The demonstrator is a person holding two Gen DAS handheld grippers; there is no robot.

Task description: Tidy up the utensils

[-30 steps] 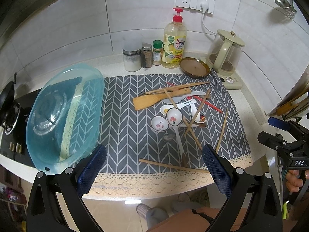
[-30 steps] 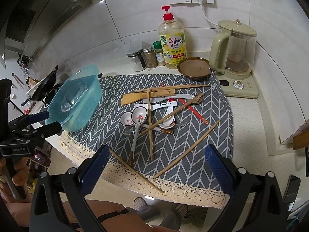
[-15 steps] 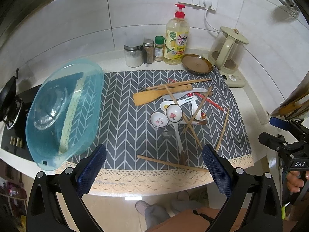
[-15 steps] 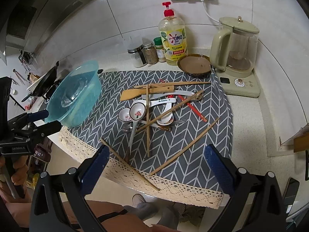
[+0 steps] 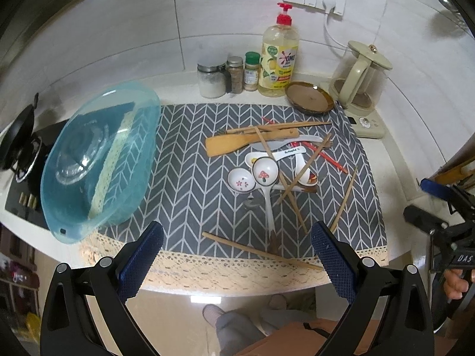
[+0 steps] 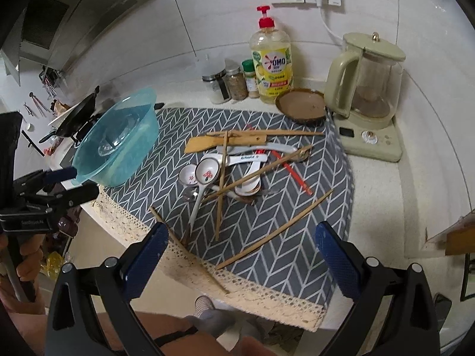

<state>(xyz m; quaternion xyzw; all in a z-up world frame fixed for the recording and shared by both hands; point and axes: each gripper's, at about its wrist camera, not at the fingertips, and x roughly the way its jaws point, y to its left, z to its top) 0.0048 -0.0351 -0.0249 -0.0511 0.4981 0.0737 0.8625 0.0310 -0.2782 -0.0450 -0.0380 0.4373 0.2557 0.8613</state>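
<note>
You're at the start: nothing sorted yet, both grippers empty and held off the counter edge. Your left gripper (image 5: 237, 255) has its fingers spread wide, gripping nothing; right gripper (image 6: 242, 253) same, wide apart and bare. The utensils sit in a tangled pile mid-mat (image 5: 190, 178), at about 12 o'clock from the left gripper: spatula (image 5: 237, 144) at the far side, mushroom spoon (image 5: 265, 173) and flower spoon (image 5: 242, 179) side by side in front of it, chopsticks crossing over them, red chopstick (image 5: 326, 155) off at 1 o'clock. One loose chopstick (image 5: 261, 250) lies across the lace hem, nearest you, between the left fingers in that view. Another long one (image 6: 274, 233) lies apart at 12 to 1 o'clock of the right gripper. Blue basin (image 5: 98, 160) sits at 10 o'clock, touching the mat's left side, likely the drop spot. Next move, I'd judge: reach down for a loose outlying chopstick first, approach flat, pinch mid-shaft; thin sticks roll, so close squarely.
</note>
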